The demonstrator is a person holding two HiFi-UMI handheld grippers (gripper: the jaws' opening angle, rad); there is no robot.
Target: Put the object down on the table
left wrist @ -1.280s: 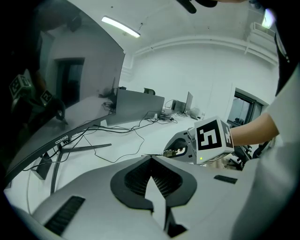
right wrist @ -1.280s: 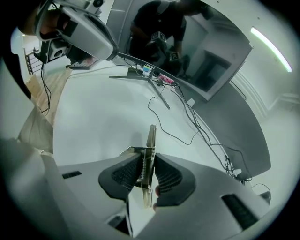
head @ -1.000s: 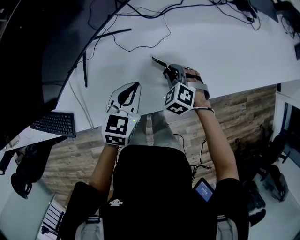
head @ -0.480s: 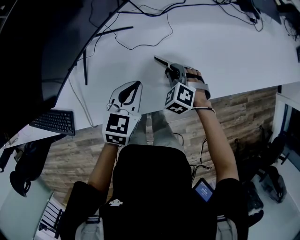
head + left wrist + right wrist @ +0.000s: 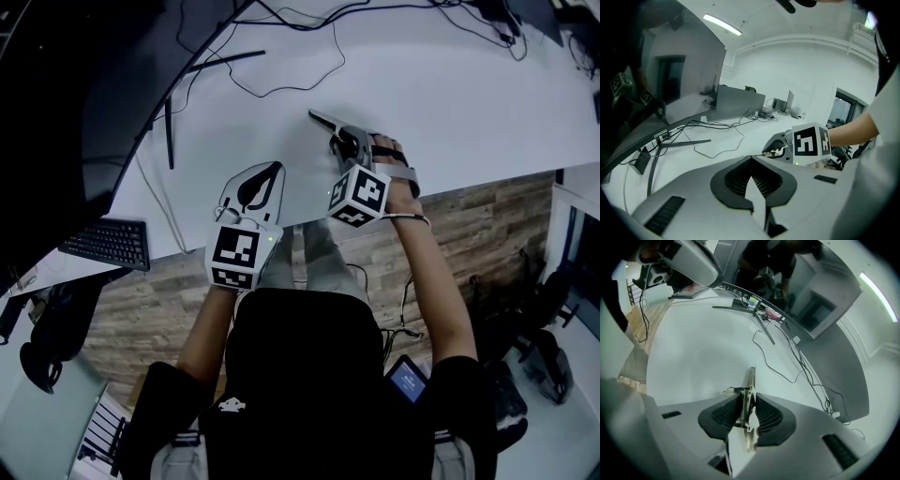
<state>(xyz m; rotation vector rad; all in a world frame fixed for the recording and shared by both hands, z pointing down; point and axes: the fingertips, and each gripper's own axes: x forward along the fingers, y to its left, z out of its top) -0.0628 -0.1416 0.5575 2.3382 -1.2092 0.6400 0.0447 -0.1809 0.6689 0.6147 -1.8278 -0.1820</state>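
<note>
My right gripper (image 5: pixel 339 141) holds a thin flat metal tool (image 5: pixel 321 121) with a small spring low over the white table (image 5: pixel 450 94). The tool's tip points away from me. In the right gripper view the tool (image 5: pixel 751 379) stands on edge between the dark pads (image 5: pixel 769 417), which still touch it while the jaws are opening. My left gripper (image 5: pixel 270 174) rests shut and empty near the table's front edge, left of the right one. From the left gripper view the right gripper (image 5: pixel 780 145) and its marker cube (image 5: pixel 811 140) show ahead.
Black cables (image 5: pixel 281 89) loop across the table behind the grippers. A dark curved monitor (image 5: pixel 94 94) with a thin stand leg (image 5: pixel 170 136) fills the left side, and a keyboard (image 5: pixel 111 246) lies lower left. The table's front edge (image 5: pixel 487 173) runs just under the right hand.
</note>
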